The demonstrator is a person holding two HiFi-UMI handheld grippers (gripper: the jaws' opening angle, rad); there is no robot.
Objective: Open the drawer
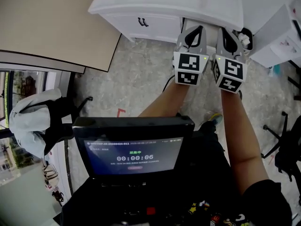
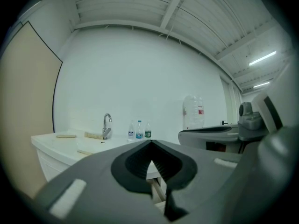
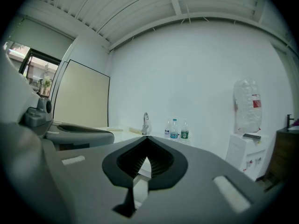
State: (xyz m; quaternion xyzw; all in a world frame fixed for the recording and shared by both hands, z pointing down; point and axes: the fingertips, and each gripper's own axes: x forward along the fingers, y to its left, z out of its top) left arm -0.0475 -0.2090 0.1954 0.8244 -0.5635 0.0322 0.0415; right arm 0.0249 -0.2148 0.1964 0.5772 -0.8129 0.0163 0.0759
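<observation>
Left tool [image 1: 195, 32] and right tool [image 1: 226, 34] both closed, empty; unless you open one, it could glance off the drawer handle [image 1: 143, 21].

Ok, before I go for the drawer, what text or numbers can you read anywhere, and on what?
"00:00:06": timer on the monitor, head view.
Other lines on that monitor: too small and blurred to read.
Labels on the water bottles by the tap and on the water jug: too small to read.
</observation>
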